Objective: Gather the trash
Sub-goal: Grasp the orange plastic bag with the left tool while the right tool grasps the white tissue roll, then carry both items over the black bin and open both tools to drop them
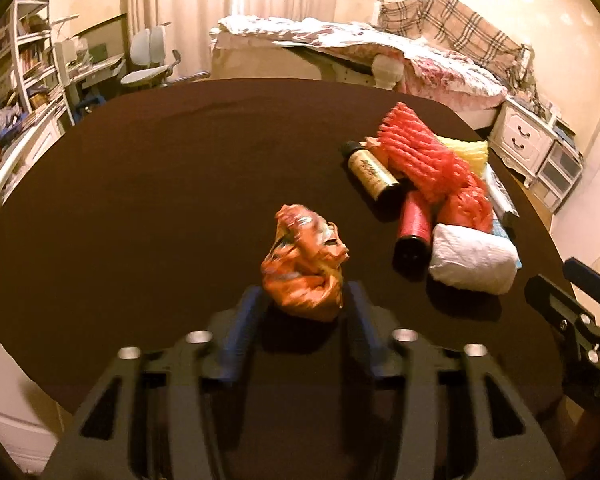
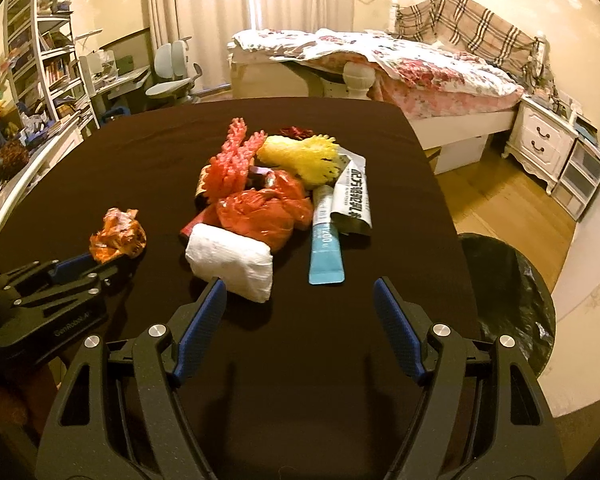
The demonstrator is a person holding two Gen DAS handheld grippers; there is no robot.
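Currently: left gripper [image 1: 304,300] pinches orange wrapper [image 1: 306,264] between blue fingers [image 1: 242,320], low over dark table [image 1: 140,180]. Right gripper [image 2: 300,312] spread wide, holding nothing, white wad [image 2: 232,262] just beyond its left finger. Pile behind wad: red bag [image 2: 264,212], red net [image 2: 230,160], yellow net [image 2: 304,158], blue tube [image 2: 326,248], grey pouch [image 2: 352,196]. Black bin [image 2: 508,300] beside table, right.

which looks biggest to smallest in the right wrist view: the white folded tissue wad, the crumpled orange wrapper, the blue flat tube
1. White folded tissue wad, largest as it looks, though it also lies nearest the camera.
2 and 3. Blue flat tube and crumpled orange wrapper look about alike in area, so I will not rank them.
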